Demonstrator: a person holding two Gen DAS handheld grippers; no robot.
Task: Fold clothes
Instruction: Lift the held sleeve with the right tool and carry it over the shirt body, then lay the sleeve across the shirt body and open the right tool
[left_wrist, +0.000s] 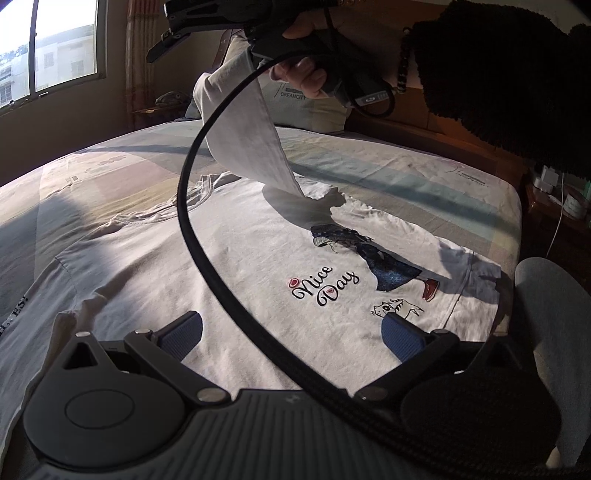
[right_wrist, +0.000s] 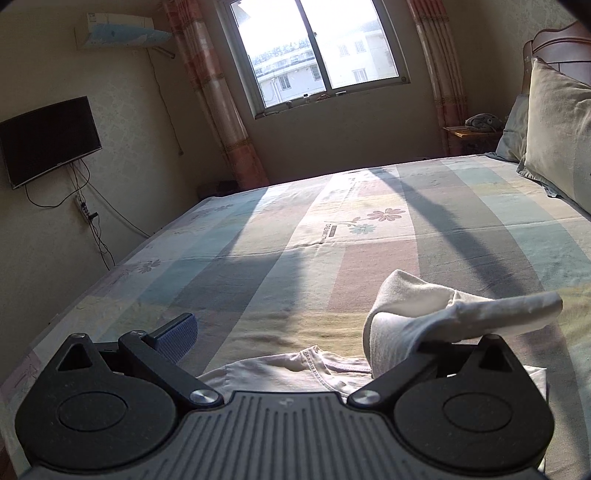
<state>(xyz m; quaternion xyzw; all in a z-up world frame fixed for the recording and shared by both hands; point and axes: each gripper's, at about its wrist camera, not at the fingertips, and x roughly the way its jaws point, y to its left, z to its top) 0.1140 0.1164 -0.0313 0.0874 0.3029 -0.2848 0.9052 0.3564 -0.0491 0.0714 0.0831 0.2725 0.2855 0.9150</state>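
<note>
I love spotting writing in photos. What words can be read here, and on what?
"Nice Day": on the white T-shirt, in script.
"DREAMCITY": on the pillow.
"ES!": on a garment edge; the rest is cut off.
Bedsheet label: too blurred to read.

One white T-shirt (left_wrist: 236, 266) lies on one bed (right_wrist: 314, 258). Two grippers: the left gripper (left_wrist: 291, 332) and the right gripper (right_wrist: 325, 332), each with two fingers. One hand (left_wrist: 306, 74) and one dark sleeve (left_wrist: 509, 74). Two pillows (right_wrist: 557, 129). One window (right_wrist: 314, 51), two curtains (right_wrist: 218, 103), one television (right_wrist: 48, 140), one air conditioner (right_wrist: 118, 31), one black cable (left_wrist: 188, 229).
</note>
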